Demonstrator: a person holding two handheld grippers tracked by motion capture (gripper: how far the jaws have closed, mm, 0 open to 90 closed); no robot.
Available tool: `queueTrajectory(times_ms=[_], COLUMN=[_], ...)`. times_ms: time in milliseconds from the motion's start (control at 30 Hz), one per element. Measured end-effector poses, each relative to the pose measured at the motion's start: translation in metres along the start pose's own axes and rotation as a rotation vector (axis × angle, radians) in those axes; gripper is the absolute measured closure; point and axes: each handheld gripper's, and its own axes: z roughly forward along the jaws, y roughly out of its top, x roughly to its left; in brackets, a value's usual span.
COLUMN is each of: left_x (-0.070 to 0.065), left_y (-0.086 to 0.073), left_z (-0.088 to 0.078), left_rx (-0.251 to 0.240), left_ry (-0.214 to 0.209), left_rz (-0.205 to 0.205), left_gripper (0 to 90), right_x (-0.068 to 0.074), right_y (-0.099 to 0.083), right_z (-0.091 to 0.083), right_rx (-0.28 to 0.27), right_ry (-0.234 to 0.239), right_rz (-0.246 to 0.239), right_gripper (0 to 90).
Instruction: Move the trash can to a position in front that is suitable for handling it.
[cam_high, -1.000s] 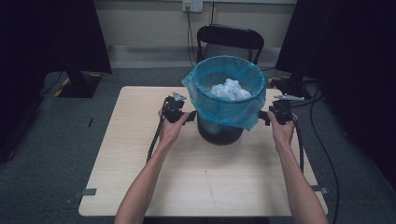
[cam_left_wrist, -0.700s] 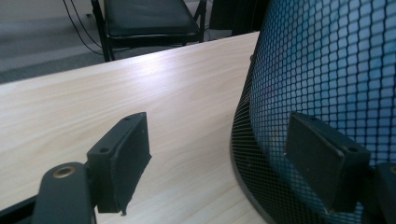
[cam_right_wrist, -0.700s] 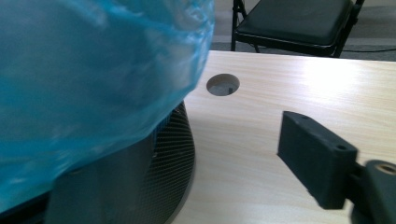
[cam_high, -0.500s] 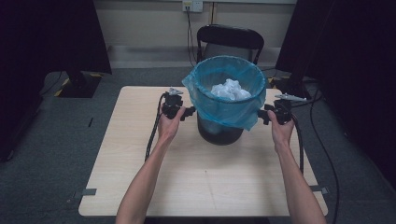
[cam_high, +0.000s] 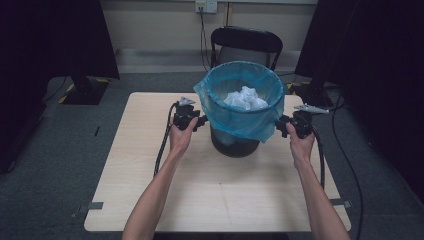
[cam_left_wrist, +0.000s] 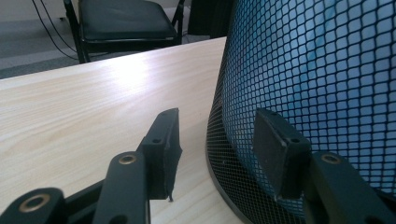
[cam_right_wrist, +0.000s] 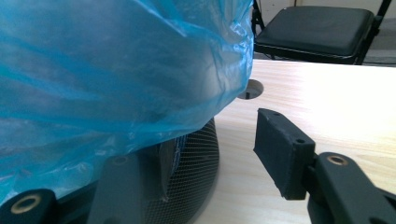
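I hold my left gripper (cam_high: 196, 121) against the left side of the mesh bin (cam_high: 235, 142), which stands mid-desk (cam_high: 150, 170), lined with a blue bag (cam_high: 240, 117) holding crumpled white paper (cam_high: 245, 98). My left jaws have just been closing and stand half apart, with the bin's lower edge between them. My right gripper (cam_high: 282, 126) sits at the bin's right side, its jaws likewise closing, half apart; one pad is hidden under the bag's overhang, so I cannot tell whether they grip.

Overhead view; two close, bin-level views
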Motion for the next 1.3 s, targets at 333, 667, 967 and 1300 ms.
queueTrajectory(times_ms=[333,667,967,1300], left_x=[-0.006,-0.012,-0.024,-0.022], left_y=[-0.007,-0.017,-0.028,-0.032], left_z=[-0.015,-0.033,-0.056,-0.068], left_rx=[0.002,0.005,0.028,0.024], left_ry=[0.017,0.011,0.012,0.034], left_rz=[0.028,0.040,0.069,0.111], left_gripper=[57.3,57.3,56.3,38.0], right_x=[0.016,0.022,0.030,0.037], right_y=[-0.006,-0.014,-0.024,-0.030], right_z=[-0.009,-0.016,-0.027,-0.035], right_rx=[0.018,0.010,0.000,0.003], right_ry=[0.011,0.040,0.065,0.074], right_rz=[-0.040,-0.027,-0.030,-0.036], right_gripper=[51.8,51.8,51.7,40.3])
